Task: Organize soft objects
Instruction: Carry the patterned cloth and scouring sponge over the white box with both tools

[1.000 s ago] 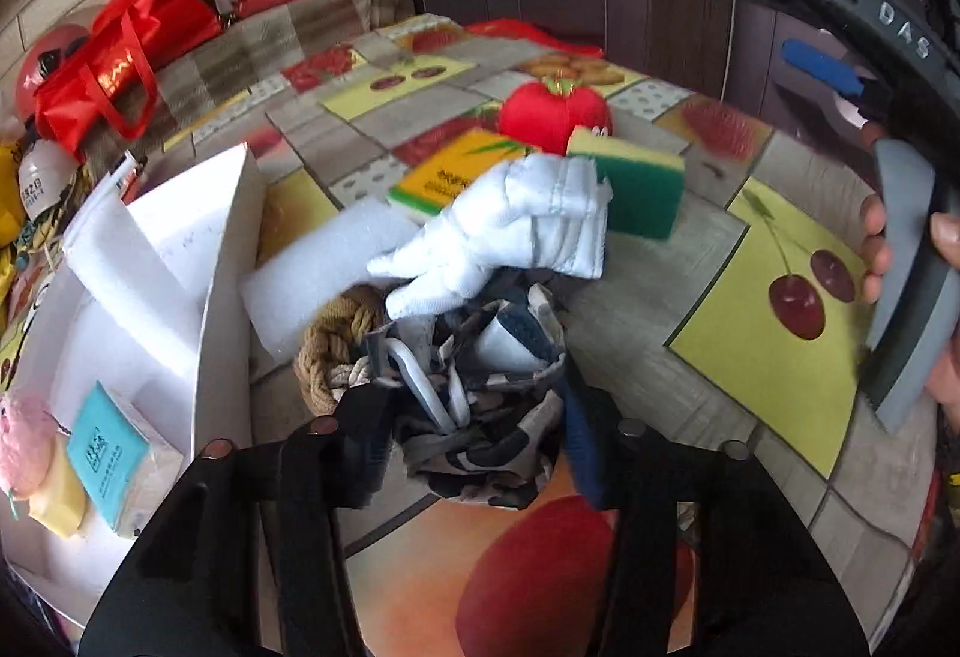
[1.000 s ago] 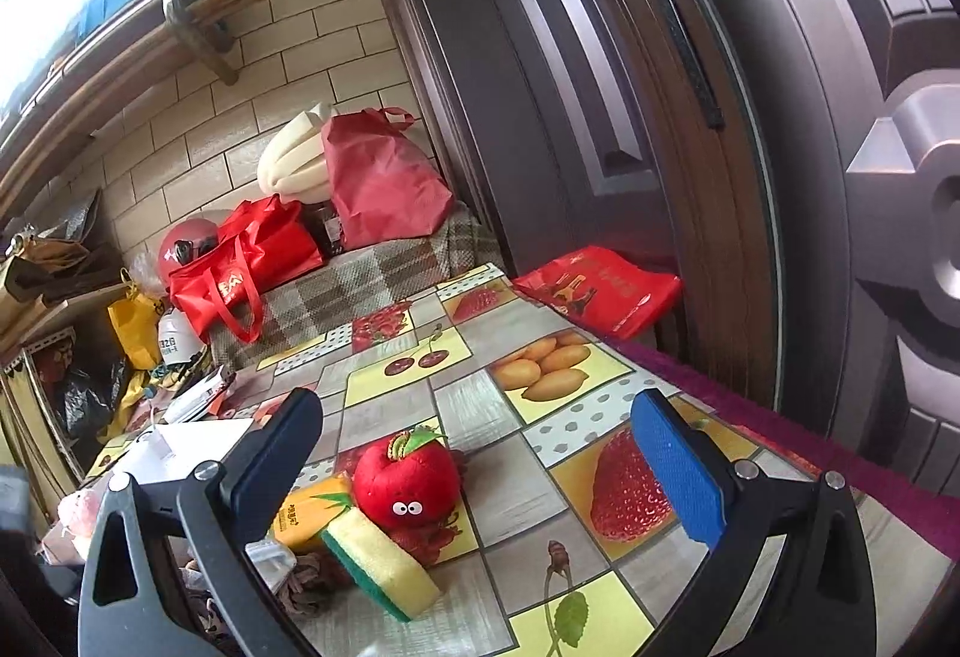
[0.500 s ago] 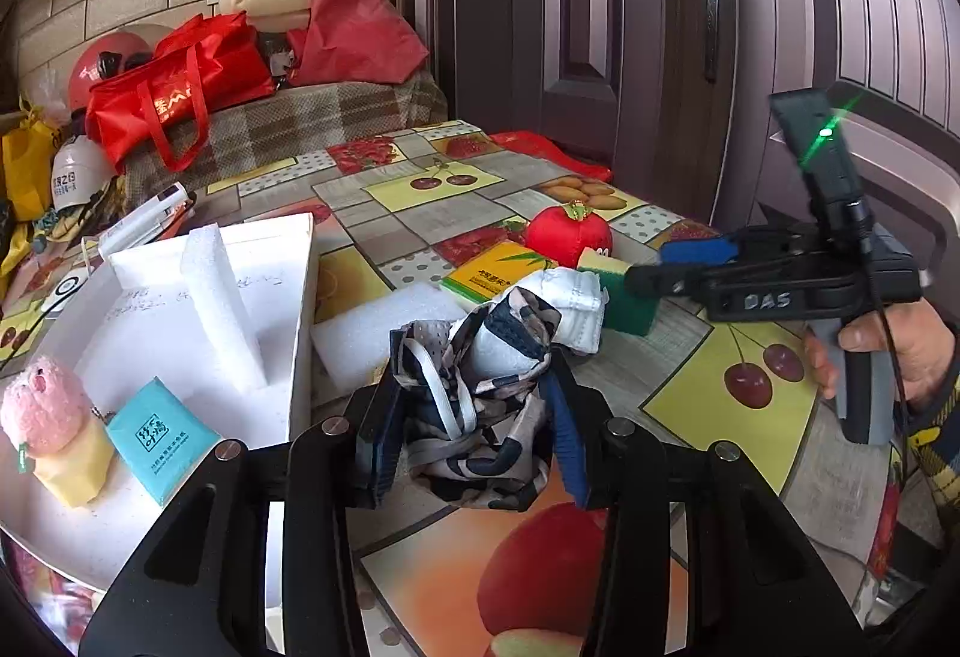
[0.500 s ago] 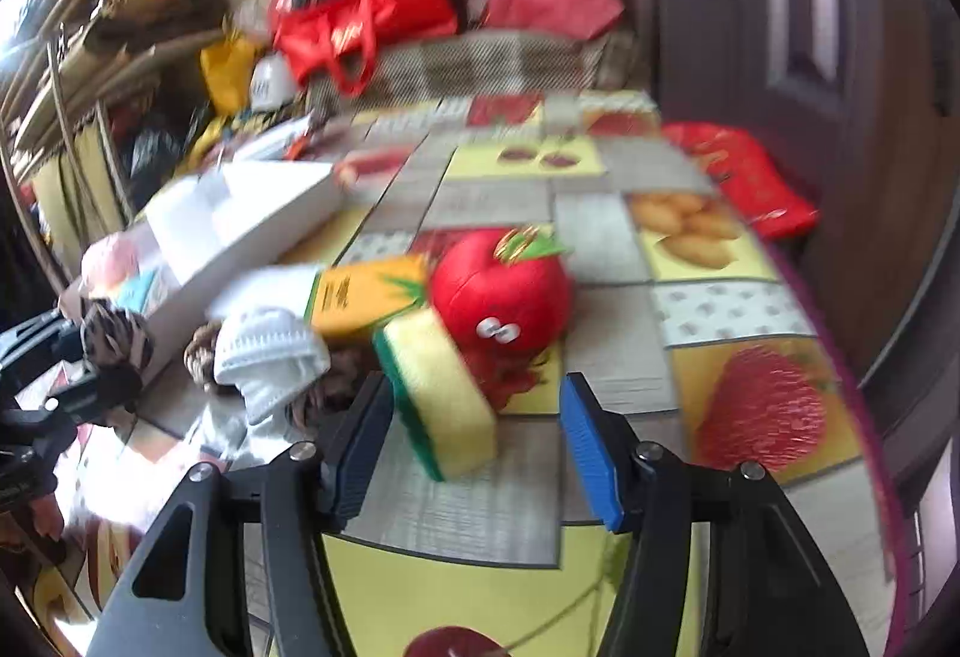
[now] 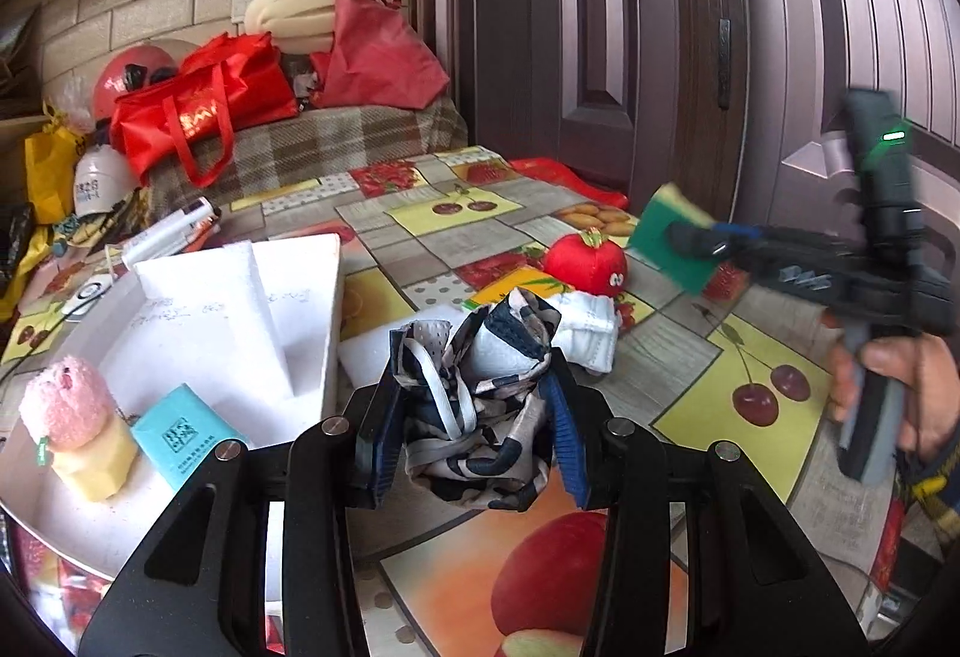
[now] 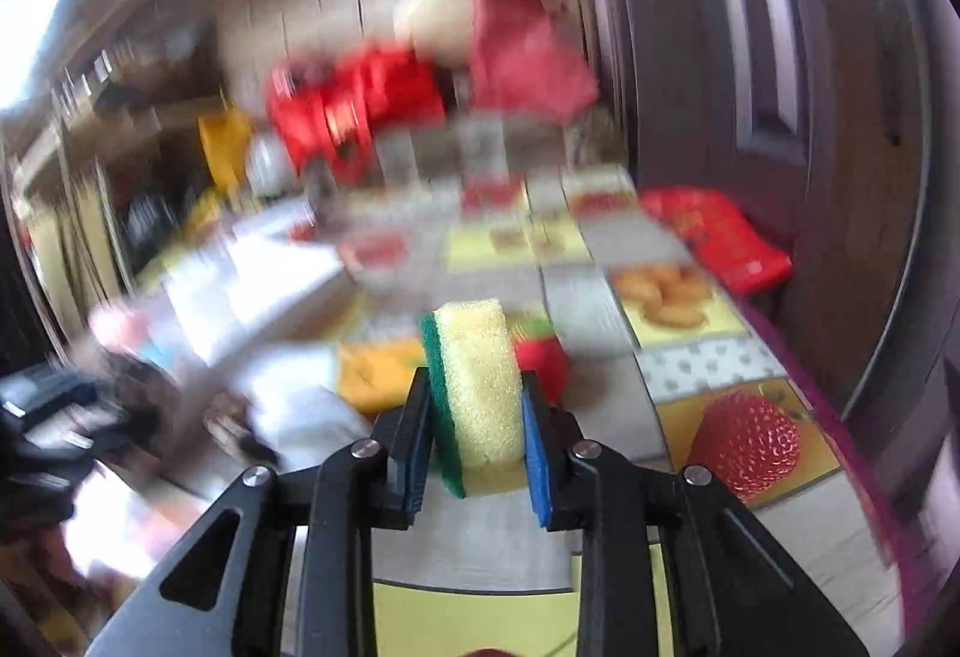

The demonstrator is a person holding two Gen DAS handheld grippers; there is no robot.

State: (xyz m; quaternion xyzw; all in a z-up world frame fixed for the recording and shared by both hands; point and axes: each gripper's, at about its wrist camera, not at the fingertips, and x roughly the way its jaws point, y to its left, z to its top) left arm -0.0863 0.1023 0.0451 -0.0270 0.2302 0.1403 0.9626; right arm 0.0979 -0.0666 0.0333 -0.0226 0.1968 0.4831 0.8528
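A crumpled patterned cloth (image 5: 474, 411) in navy, grey and white is clamped between the blue pads of the left gripper (image 5: 471, 426), and it is held up above the fruit-printed tablecloth (image 5: 708, 405). Just behind the bundle a white glove (image 5: 585, 327) is seen lying on the table, with a flat white foam sheet (image 5: 372, 351) beside it and a red stuffed tomato with eyes (image 5: 585, 264) further back. To the left a white foam box (image 5: 240, 321) is set, in which a pink-and-yellow plush toy (image 5: 75, 426) and a teal packet (image 5: 180, 435) are kept apart from the other soft things. On the far side red bags (image 5: 198, 108) and a red helmet (image 5: 129, 75) are piled against the brick wall. The jaws of the right gripper (image 6: 477, 432) are closing on a yellow-and-green sponge (image 6: 477, 393), which is gripped upright between the pads and is lifted clear of the table; in the left wrist view the sponge (image 5: 672, 237) is carried above the tomato, and the hand (image 5: 900, 393) holding that tool is seen at the right edge. The right wrist view is blurred beyond the sponge.
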